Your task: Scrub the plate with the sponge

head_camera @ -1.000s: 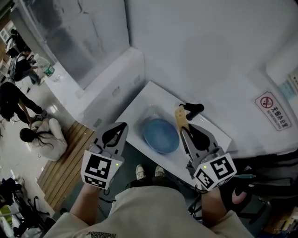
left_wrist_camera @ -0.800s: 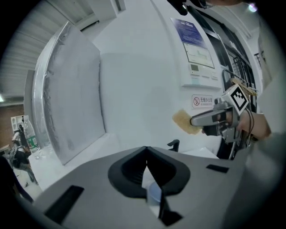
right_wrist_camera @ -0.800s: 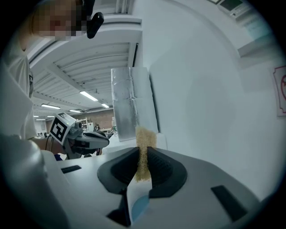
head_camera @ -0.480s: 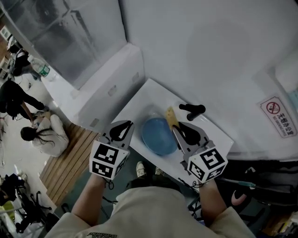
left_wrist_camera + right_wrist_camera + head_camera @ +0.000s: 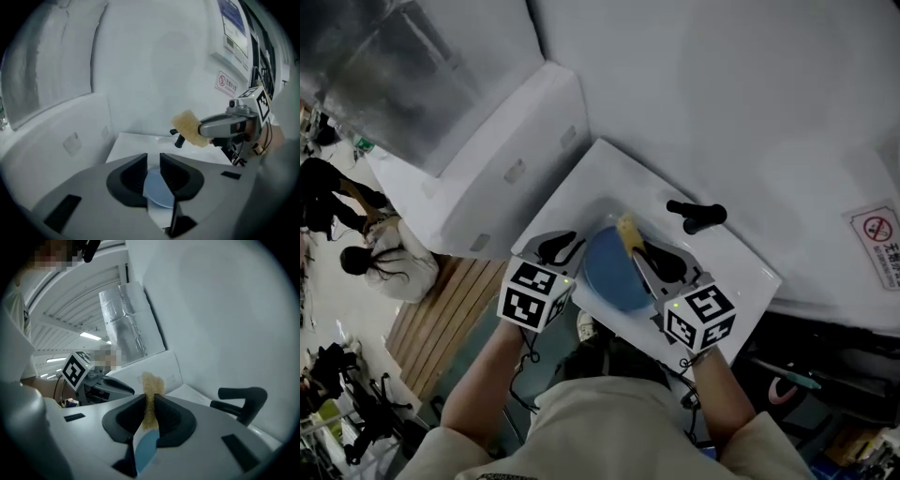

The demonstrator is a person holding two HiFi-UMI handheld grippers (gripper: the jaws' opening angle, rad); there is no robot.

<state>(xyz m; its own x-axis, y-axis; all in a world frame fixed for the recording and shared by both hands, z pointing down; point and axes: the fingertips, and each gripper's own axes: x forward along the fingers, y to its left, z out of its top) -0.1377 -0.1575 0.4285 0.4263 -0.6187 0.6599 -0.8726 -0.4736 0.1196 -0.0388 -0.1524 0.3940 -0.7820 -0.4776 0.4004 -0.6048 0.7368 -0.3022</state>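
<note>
A blue plate (image 5: pixel 614 274) lies in the white sink (image 5: pixel 581 187). My right gripper (image 5: pixel 636 248) is shut on a yellow sponge (image 5: pixel 626 228) and holds it over the plate's far rim. The right gripper view shows the sponge (image 5: pixel 151 394) squeezed upright between the pads, with the plate (image 5: pixel 147 448) below. My left gripper (image 5: pixel 567 246) is at the plate's left edge. Its jaws are opening; in the left gripper view (image 5: pixel 153 161) a narrow gap shows between them, and the plate (image 5: pixel 157 192) shows through it, below. The sponge (image 5: pixel 190 129) hangs to the right.
A black tap handle (image 5: pixel 696 216) stands at the sink's back right. White wall panels rise behind and to the left. A no-smoking sign (image 5: pixel 879 234) hangs at the right. People (image 5: pixel 380 262) crouch by wooden decking (image 5: pixel 441 319) on the floor at the left.
Both grippers have moved in toward the plate. The sponge has come from the plate's right side to over its far rim. The left gripper now reaches the plate's left edge.
</note>
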